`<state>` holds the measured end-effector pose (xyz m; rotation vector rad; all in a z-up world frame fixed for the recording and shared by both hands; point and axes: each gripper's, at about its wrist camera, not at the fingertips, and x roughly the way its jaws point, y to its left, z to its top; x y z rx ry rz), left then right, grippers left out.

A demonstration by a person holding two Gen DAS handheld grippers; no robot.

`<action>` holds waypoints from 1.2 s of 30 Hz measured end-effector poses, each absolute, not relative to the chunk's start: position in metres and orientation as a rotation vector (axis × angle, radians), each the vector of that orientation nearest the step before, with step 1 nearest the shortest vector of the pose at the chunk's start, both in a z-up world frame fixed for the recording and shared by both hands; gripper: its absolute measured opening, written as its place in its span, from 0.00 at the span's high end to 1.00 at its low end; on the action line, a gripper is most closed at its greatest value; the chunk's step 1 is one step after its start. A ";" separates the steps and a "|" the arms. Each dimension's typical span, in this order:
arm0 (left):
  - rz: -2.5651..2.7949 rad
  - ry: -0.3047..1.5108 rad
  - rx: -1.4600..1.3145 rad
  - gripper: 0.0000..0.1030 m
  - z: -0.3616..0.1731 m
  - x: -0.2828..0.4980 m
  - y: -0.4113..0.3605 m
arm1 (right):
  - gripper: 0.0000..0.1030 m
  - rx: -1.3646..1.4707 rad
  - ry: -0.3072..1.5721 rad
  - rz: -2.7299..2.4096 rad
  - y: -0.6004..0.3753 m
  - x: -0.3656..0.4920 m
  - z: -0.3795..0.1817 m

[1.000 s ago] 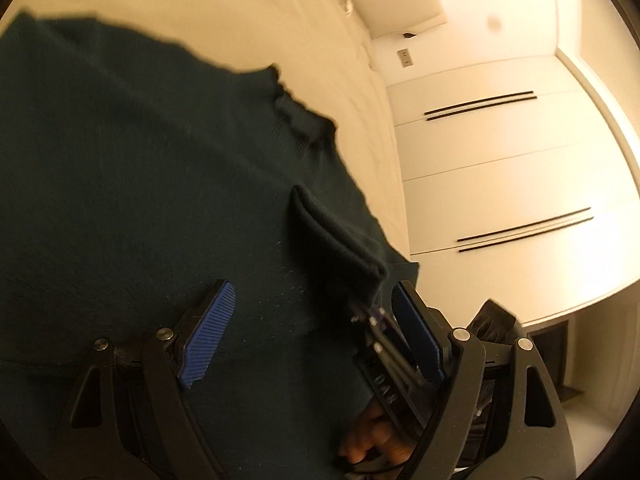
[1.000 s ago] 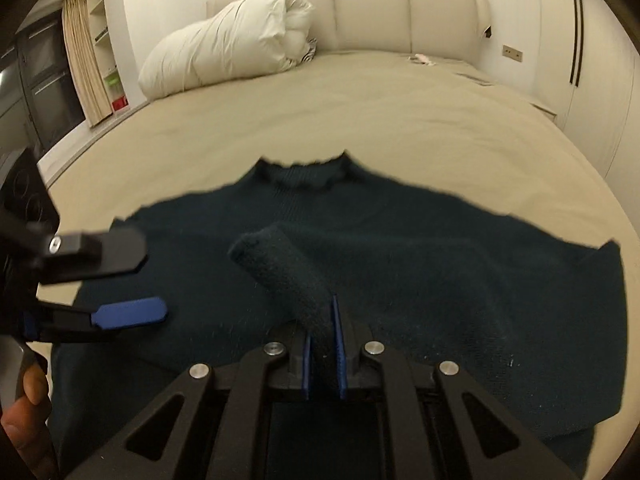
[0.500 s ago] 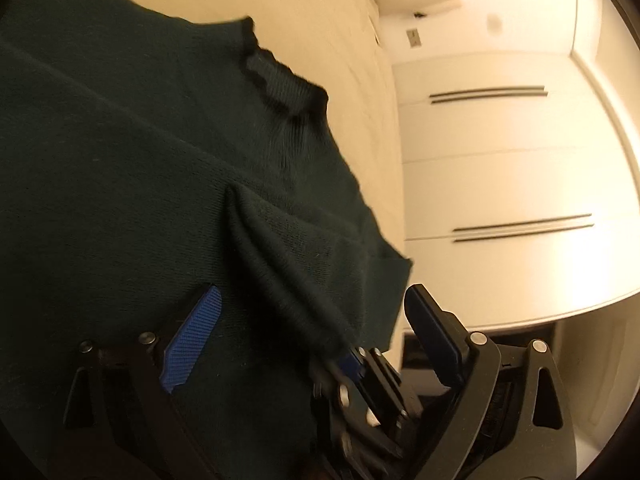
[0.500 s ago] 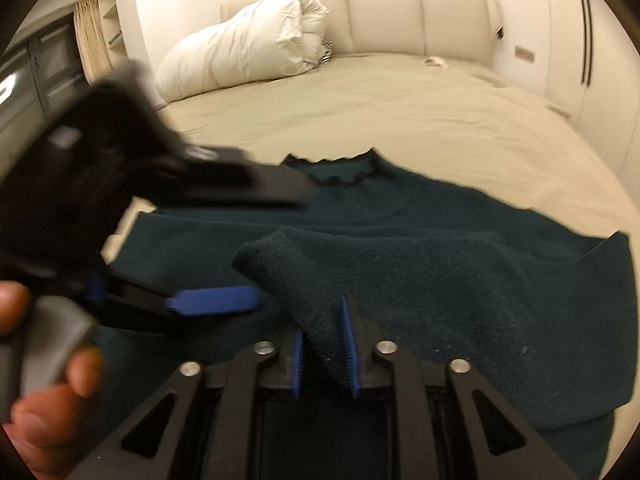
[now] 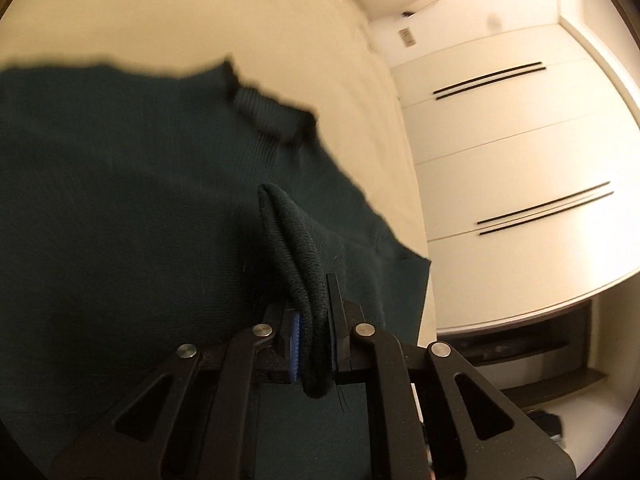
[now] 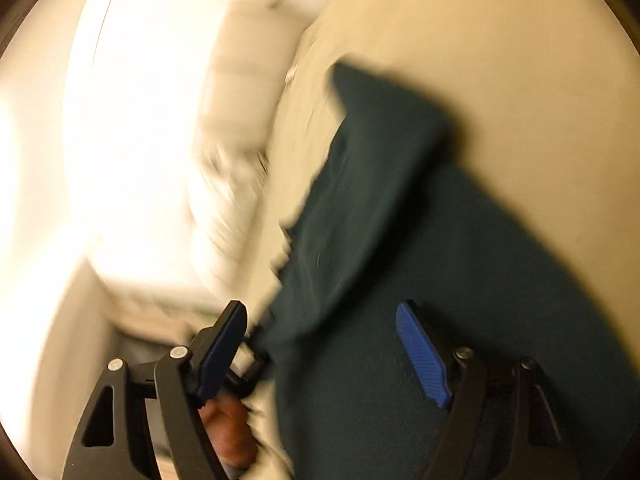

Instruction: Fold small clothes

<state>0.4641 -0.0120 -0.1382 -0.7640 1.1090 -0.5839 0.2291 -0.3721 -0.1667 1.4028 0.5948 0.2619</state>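
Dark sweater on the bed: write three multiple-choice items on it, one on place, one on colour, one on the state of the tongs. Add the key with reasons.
1. Where does the sweater lie?
A. on the beige bed
B. on a wooden floor
C. in a drawer

2. What colour is the sweater?
A. bright red
B. dark green
C. white

3. How do the tongs stand?
A. both open
B. left tongs shut on a fold of the sweater, right tongs open
C. right shut on the sweater, left open

Key: 1 A, the beige bed cover shows all round the knit. 2 B, the cloth is dark green in both views. 3 B, the left pads pinch a ridge of knit, while the right tongs, just opened, gape with nothing pinched.
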 end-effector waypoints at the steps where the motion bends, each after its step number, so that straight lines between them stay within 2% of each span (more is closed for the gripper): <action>1: -0.577 1.085 -0.749 0.92 -0.130 0.464 -0.008 | 0.22 1.459 0.579 0.262 -0.376 0.231 -0.171; 7: -0.551 1.022 -0.763 0.92 -0.111 0.462 0.018 | 0.20 1.606 0.492 0.276 -0.389 0.263 -0.178; 11: -0.505 1.006 -0.762 0.92 -0.108 0.451 0.051 | 0.21 1.593 0.488 0.261 -0.393 0.281 -0.176; 18: -0.372 0.992 -0.835 0.92 -0.143 0.437 0.119 | 0.19 1.520 0.509 0.254 -0.390 0.288 -0.172; 26: -0.476 1.110 -0.678 0.89 -0.145 0.433 0.075 | 0.19 1.496 0.551 0.285 -0.381 0.294 -0.173; 27: -0.478 1.119 -0.675 0.80 -0.147 0.432 0.074 | 0.19 1.496 0.555 0.286 -0.382 0.293 -0.173; 28: -0.484 1.123 -0.692 0.57 -0.148 0.433 0.074 | 0.19 1.499 0.554 0.289 -0.384 0.291 -0.173; 30: -0.494 1.116 -0.743 0.17 -0.149 0.433 0.073 | 0.19 1.502 0.547 0.294 -0.388 0.288 -0.174; 36: -0.591 1.180 -0.832 0.16 -0.156 0.452 0.059 | 0.20 1.489 0.548 0.291 -0.391 0.285 -0.176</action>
